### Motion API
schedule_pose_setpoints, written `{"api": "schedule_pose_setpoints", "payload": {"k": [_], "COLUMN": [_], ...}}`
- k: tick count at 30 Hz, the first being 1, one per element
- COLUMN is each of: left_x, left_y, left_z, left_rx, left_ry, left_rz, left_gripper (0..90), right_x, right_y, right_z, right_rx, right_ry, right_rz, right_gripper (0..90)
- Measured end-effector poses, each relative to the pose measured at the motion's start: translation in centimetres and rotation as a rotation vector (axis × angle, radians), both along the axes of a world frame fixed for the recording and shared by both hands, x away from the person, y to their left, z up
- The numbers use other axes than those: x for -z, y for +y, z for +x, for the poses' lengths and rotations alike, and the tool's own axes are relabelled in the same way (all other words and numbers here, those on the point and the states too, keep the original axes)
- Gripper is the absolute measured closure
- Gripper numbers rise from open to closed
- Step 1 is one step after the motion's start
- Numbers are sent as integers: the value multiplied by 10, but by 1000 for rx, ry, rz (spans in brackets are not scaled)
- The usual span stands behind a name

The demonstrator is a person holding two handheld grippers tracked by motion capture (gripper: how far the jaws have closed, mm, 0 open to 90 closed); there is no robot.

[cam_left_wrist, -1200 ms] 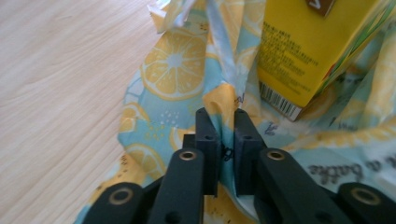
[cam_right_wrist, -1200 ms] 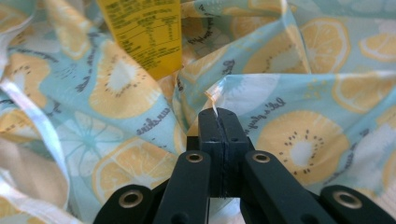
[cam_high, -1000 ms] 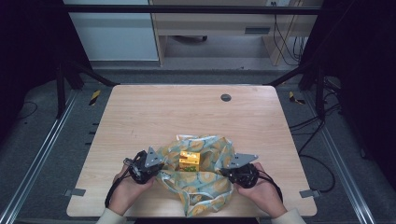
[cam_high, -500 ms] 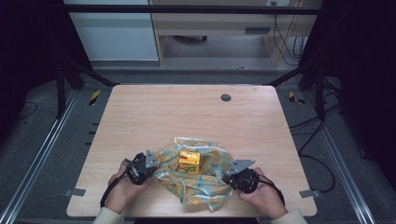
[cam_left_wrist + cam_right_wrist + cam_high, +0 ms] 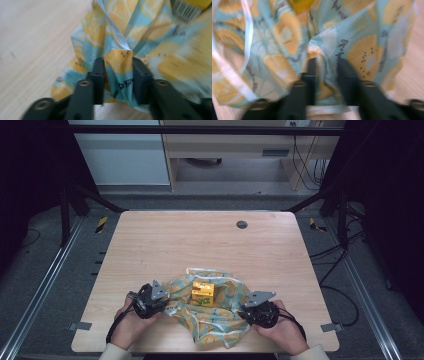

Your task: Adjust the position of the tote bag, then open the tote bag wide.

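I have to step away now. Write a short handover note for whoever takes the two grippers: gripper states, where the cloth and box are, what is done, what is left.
Left gripper: jaws have just been opening, a fold of the lemon-print cloth between them, at its left edge.
Right gripper: jaws also just been opening, cloth between them, at the right edge.
Yellow box: sits on the crumpled cloth near the front of the table.
Done: box placed on the cloth, both sides taken up.
Left: probably wrapping; the box is uncovered, so regrip the edges and bring them over it.
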State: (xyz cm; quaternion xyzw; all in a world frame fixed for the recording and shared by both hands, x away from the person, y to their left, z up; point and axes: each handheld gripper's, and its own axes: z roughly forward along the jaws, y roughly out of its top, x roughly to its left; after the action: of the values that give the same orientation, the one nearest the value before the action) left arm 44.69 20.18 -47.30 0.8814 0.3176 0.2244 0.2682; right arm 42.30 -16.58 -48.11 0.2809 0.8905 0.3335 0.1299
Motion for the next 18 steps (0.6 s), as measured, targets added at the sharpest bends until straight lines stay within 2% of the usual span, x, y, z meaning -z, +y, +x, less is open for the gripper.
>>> {"api": "schedule_pose_setpoints", "payload": {"k": [3, 6, 10, 18], "left_x": [-13, -21, -27, -36], "left_y": [3, 7, 13, 26], "left_z": [-3, -6, -5, -4], "left_rx": [-31, -51, -90, -146], "left_ry": [-69, -126, -171, -209], "left_rz": [-68, -141, -210, -269], "left_gripper": [417, 307, 203, 116], "right_x": [-10, -19, -26, -43], "right_y": [-7, -14, -22, -42], "right_z": [-4, -7, -8, 1], "right_rx": [30, 52, 83, 193], "right_ry": [-45, -80, -112, -155], "right_rz": [51, 90, 122, 209], "right_gripper": [474, 367, 279, 164]}}
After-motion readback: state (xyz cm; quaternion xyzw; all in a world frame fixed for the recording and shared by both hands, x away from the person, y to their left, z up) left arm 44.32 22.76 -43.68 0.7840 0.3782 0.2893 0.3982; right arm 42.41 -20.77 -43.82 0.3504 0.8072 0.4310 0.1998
